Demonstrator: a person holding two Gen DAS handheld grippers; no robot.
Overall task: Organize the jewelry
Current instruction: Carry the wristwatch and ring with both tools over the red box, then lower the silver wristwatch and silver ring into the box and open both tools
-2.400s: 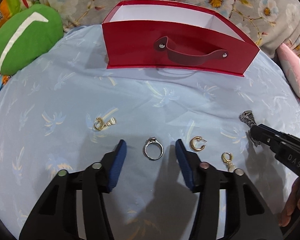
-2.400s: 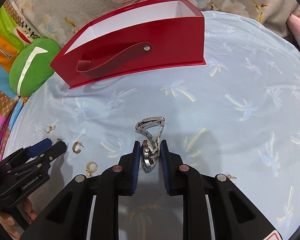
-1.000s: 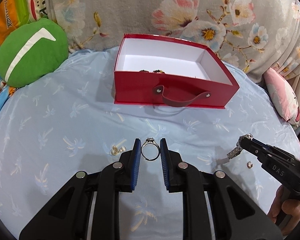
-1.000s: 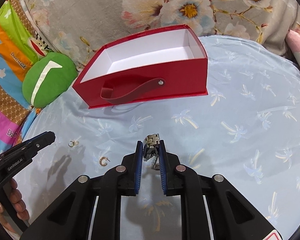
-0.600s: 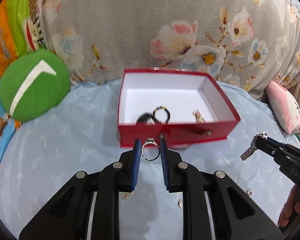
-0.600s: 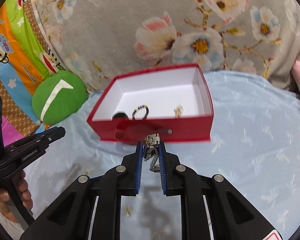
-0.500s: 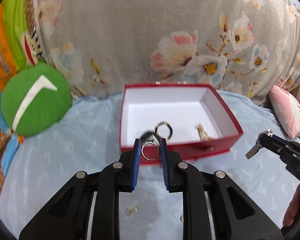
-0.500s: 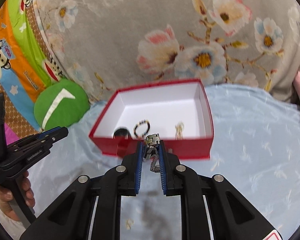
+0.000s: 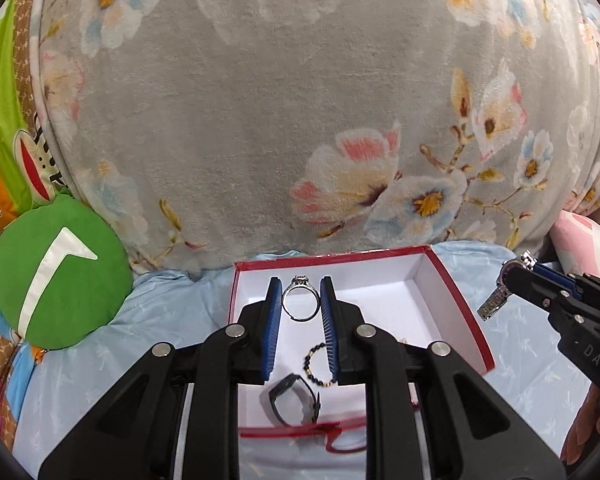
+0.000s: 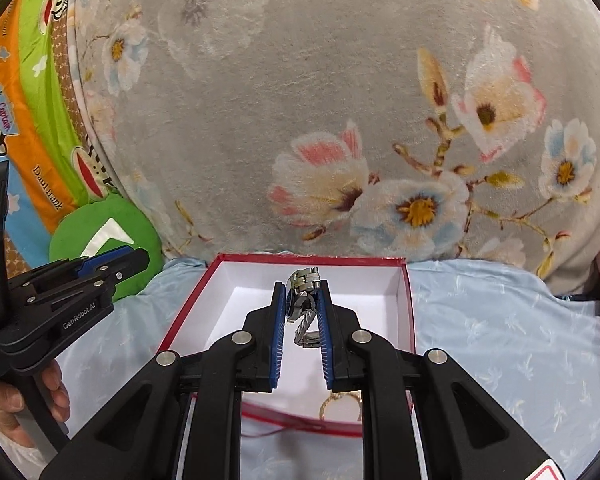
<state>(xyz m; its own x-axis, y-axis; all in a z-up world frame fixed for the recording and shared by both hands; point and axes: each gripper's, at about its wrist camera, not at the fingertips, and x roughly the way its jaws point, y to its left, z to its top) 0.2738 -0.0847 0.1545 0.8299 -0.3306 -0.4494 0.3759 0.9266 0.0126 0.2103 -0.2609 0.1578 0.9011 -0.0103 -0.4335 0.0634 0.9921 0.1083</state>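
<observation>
Left view: left claw (image 9: 300,308) pinches ring (image 9: 299,300) above red box (image 9: 470,320); right view: right claw (image 10: 302,312) clamps watch (image 10: 303,304) over it too — simultaneous release could tangle pieces or bounce the ring out.

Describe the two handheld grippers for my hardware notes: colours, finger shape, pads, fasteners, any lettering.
Both the left gripper and the right gripper are black plastic, with two angular, cut-out fingers, ribbed blue pads on the inner faces and round silver fasteners at the joints. Seen side-on, the left one reads "GenRobot.AI" in white, the right one "DAS". No cables or sleeves show.
</observation>
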